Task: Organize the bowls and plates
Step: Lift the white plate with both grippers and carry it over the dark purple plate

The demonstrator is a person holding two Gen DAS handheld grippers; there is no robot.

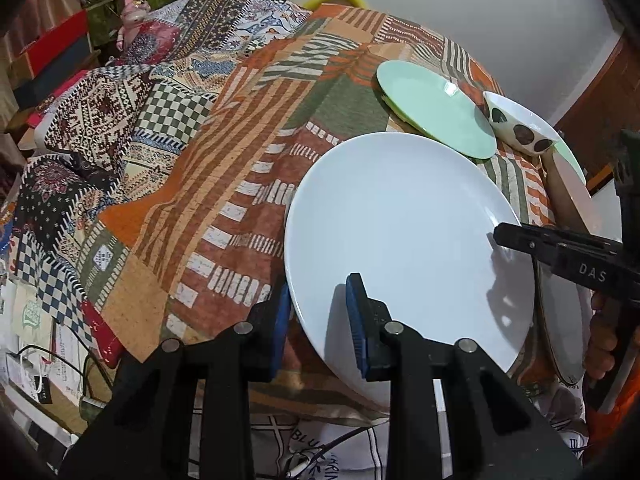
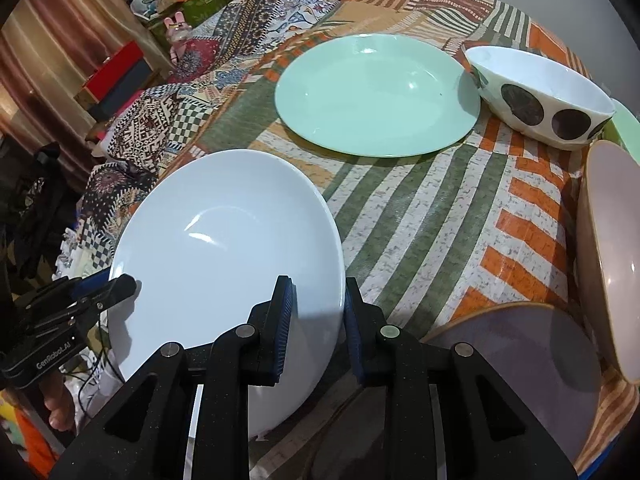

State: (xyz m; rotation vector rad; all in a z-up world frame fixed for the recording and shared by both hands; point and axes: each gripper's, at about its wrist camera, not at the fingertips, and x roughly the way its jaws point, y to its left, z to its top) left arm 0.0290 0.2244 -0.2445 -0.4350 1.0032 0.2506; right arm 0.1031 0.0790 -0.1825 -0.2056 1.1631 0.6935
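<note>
A large white plate (image 1: 404, 232) is held tilted over the near edge of the patterned table. My left gripper (image 1: 318, 324) is shut on its left rim, one finger above and one below. My right gripper (image 2: 316, 324) is shut on its right rim; the plate also shows in the right wrist view (image 2: 224, 264). The right gripper shows in the left wrist view (image 1: 560, 256), the left gripper in the right wrist view (image 2: 100, 292). A mint green plate (image 2: 376, 96) lies flat at the far side. A white bowl with dark spots (image 2: 540, 96) stands to its right.
A patchwork cloth (image 2: 432, 216) covers the table. A pinkish bowl (image 2: 612, 264) stands on edge at the right, with a greyish plate (image 2: 516, 352) flat in front of it. Boxes and clutter (image 1: 60, 52) fill the far left beyond the table.
</note>
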